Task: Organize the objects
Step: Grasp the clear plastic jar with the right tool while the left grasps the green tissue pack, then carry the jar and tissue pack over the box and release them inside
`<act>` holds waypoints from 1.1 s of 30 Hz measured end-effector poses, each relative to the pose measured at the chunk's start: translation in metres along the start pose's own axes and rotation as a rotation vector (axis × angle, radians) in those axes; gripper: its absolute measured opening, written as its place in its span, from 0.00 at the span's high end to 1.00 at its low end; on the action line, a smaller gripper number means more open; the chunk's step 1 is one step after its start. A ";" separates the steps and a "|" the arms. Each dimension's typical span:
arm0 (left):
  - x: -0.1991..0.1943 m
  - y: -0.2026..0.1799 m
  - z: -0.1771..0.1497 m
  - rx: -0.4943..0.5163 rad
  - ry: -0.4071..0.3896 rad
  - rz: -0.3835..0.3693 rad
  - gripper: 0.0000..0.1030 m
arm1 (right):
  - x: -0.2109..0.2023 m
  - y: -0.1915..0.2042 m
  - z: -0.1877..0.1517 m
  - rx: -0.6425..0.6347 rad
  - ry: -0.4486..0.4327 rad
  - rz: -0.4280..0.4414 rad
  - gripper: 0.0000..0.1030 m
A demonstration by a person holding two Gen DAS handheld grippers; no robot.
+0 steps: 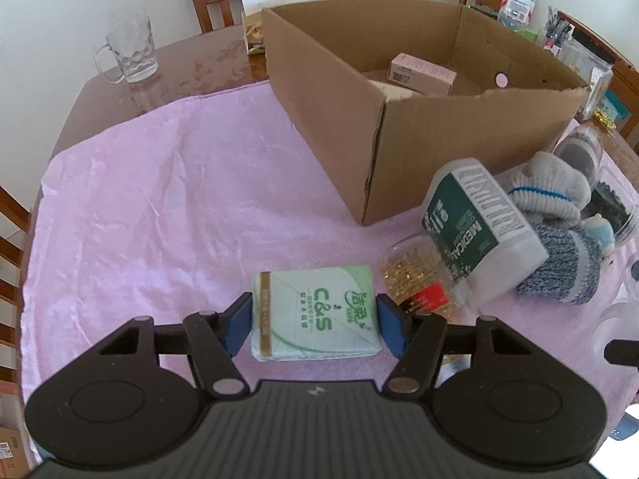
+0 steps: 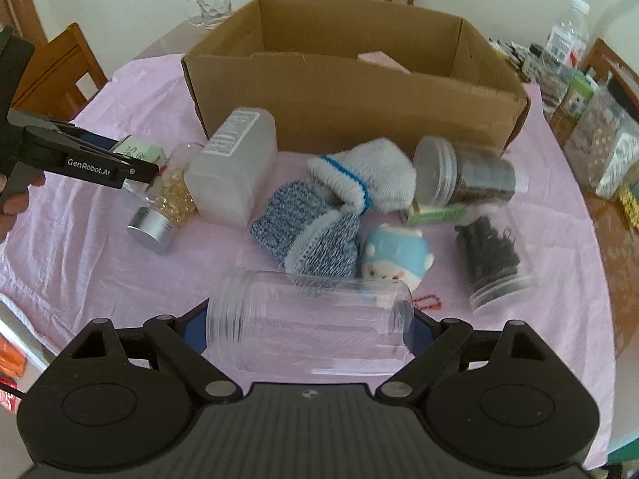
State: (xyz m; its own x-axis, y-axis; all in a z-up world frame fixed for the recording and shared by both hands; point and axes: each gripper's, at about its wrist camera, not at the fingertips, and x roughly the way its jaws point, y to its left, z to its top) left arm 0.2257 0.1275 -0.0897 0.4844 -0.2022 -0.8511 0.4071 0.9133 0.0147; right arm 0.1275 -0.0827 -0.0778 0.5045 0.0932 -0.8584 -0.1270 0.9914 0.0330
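A green-and-white tissue pack point(image 1: 315, 315) sits between the blue pads point(image 1: 239, 327) of my left gripper point(image 1: 315, 305), which is shut on it just above the pink cloth point(image 1: 159, 199). In the right wrist view, that left gripper point(image 2: 135, 167) hangs at the left with the tissue pack point(image 2: 137, 149) in it. My right gripper point(image 2: 309, 327) is shut on an empty clear plastic jar point(image 2: 307, 319) that lies sideways across its fingers. An open cardboard box point(image 1: 399, 127) point(image 2: 339, 99) stands behind, with a pink carton point(image 1: 421, 74) inside.
Loose on the cloth lie a white medical bottle point(image 2: 235, 167), a capsule jar point(image 2: 167, 199), two knit socks point(image 2: 371, 175) point(image 2: 315, 235), a blue plush toy point(image 2: 395, 257) and two dark-filled jars point(image 2: 467, 175) point(image 2: 495, 259). A glass mug point(image 1: 131, 52) stands far left; wooden chairs ring the table.
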 end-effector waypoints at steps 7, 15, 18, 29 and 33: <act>-0.031 -0.004 0.013 0.002 0.008 -0.021 0.38 | -0.021 -0.012 0.019 -0.065 -0.023 0.039 0.09; -0.066 -0.021 0.039 0.025 -0.015 -0.048 0.38 | -0.041 -0.031 0.055 -0.153 -0.083 0.087 0.09; -0.079 -0.028 0.054 0.021 -0.044 -0.041 0.38 | -0.044 -0.038 0.071 -0.195 -0.110 0.101 0.09; -0.093 -0.052 0.114 -0.043 -0.154 0.030 0.38 | -0.040 -0.064 0.146 -0.381 -0.214 0.169 0.09; -0.086 -0.056 0.131 -0.067 -0.169 0.060 0.38 | -0.029 -0.071 0.168 -0.415 -0.223 0.189 0.09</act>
State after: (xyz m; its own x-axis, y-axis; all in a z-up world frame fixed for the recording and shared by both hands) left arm 0.2628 0.0468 0.0512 0.6317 -0.1976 -0.7496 0.3235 0.9459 0.0233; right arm 0.2654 -0.1400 0.0307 0.6039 0.3301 -0.7255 -0.5400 0.8389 -0.0678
